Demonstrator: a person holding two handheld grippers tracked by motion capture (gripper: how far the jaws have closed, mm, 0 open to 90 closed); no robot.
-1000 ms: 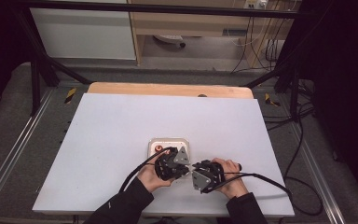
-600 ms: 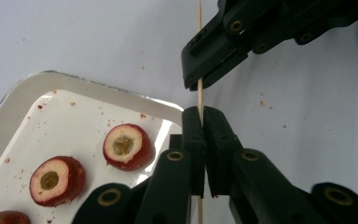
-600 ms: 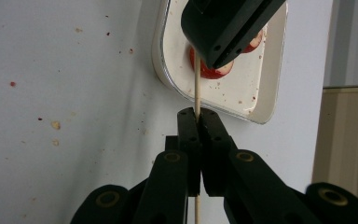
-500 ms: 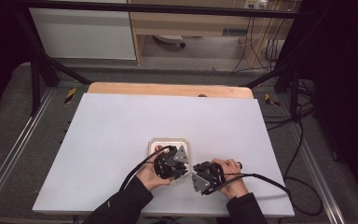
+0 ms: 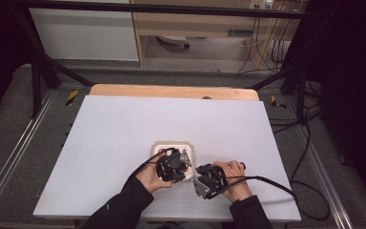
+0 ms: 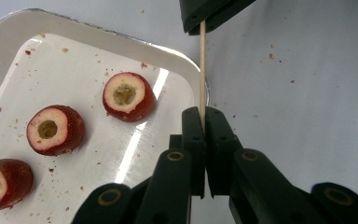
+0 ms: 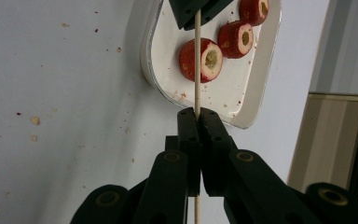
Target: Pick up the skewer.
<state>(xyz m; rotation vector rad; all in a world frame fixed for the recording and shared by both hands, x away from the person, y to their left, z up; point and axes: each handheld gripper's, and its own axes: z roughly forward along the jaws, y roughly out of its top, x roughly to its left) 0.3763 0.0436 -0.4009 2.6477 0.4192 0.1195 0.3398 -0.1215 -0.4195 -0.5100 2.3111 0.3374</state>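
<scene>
A thin wooden skewer [image 6: 202,70] runs between my two grippers, and each is shut on one end of it. In the left gripper view my left gripper [image 6: 203,116] pinches the stick, its jaws having just closed tighter on it, and the right gripper's black tip [image 6: 209,11] holds the far end. My right gripper [image 7: 197,116] clamps the skewer [image 7: 197,60] the same way. Three red cored fruits [image 6: 127,95] [image 6: 53,129] [image 6: 0,183] lie on a white tray [image 6: 121,42] beside the stick. From above, the left gripper [image 5: 174,166] is over the tray's near edge, with the right gripper [image 5: 205,179] just to its right.
The white tray [image 5: 171,144] sits near the front middle of a white table top [image 5: 124,124], which has a wooden strip [image 5: 171,90] along its far edge. Crumbs dot the surface. Black cables trail from both grippers toward the front right.
</scene>
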